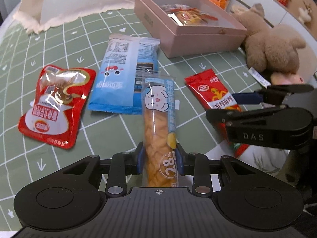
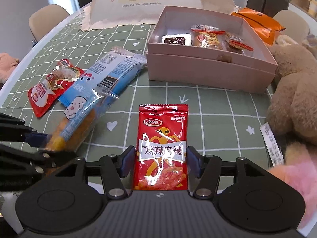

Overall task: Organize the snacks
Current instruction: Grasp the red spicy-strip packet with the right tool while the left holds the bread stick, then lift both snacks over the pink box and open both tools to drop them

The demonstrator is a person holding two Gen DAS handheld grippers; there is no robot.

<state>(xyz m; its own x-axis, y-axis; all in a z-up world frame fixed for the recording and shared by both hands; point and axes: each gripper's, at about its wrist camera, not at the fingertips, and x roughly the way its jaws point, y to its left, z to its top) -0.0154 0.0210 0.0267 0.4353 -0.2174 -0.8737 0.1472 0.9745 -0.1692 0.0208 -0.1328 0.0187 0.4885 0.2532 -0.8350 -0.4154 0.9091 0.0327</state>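
A clear-and-blue packet of twisted golden snack [image 1: 158, 119] sticks out forward from my left gripper [image 1: 159, 162], whose blue pads press on both its sides. The right wrist view shows the same packet [image 2: 79, 127] tilted above the table. A red spicy-strip packet [image 2: 161, 138] lies lengthwise in my right gripper [image 2: 161, 162], with both blue pads touching its edges. In the left wrist view that red packet [image 1: 210, 91] runs under my right gripper [image 1: 223, 107]. Behind stands an open pink box [image 2: 208, 73] holding several wrapped snacks.
A red pouch [image 1: 55, 107] and a large blue packet [image 1: 118, 75] lie on the green checked tablecloth at left. A plush bear [image 2: 297, 91] sits right of the pink box [image 1: 178, 39]. A white food cover [image 2: 148, 0] and an orange bag [image 2: 257, 21] stand behind.
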